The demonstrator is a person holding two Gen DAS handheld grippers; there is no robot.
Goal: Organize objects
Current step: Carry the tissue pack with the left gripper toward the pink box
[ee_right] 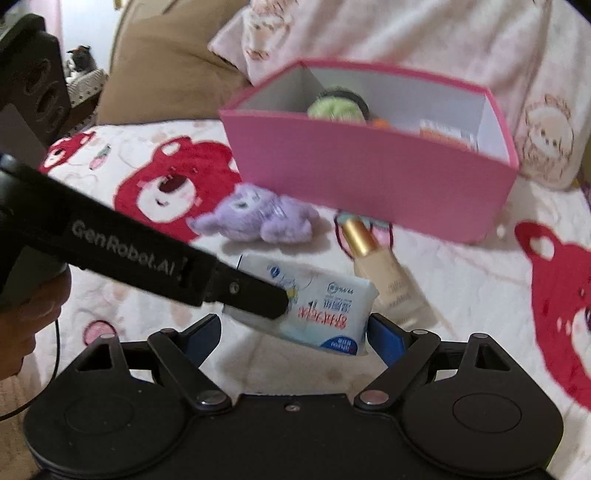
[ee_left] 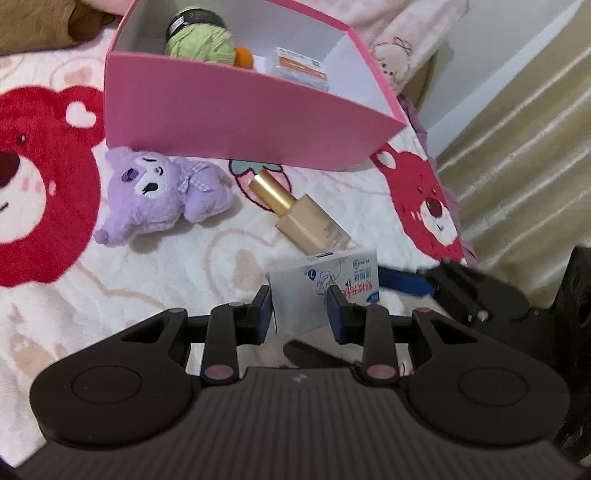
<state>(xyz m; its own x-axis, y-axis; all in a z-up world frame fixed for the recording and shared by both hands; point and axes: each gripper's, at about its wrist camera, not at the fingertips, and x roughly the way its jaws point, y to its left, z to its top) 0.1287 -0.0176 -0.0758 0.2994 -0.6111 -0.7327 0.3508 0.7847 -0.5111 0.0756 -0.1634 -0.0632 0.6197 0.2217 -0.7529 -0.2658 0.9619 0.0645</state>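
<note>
A white and blue wipes pack (ee_left: 321, 284) hangs just above the blanket with my left gripper (ee_left: 299, 306) shut on it. From the right wrist view the left gripper's black finger (ee_right: 258, 295) presses the pack (ee_right: 332, 310). My right gripper (ee_right: 293, 328) is open, its blue pads standing wide on either side of the pack without gripping it. A gold-capped foundation bottle (ee_left: 306, 218) lies beyond the pack, with a purple plush toy (ee_left: 162, 195) to its left. Behind them stands the pink box (ee_left: 240, 110), holding a green yarn ball (ee_left: 199, 40), an orange item (ee_left: 243, 55) and a small carton (ee_left: 299, 66).
Everything rests on a white blanket printed with red bears (ee_left: 44, 177). A brown cushion (ee_right: 166, 74) and a pink printed pillow (ee_right: 406, 33) lie behind the box (ee_right: 369, 173). The blanket's right edge drops off beside a curtain (ee_left: 517, 147). A hand (ee_right: 33, 317) holds the left gripper.
</note>
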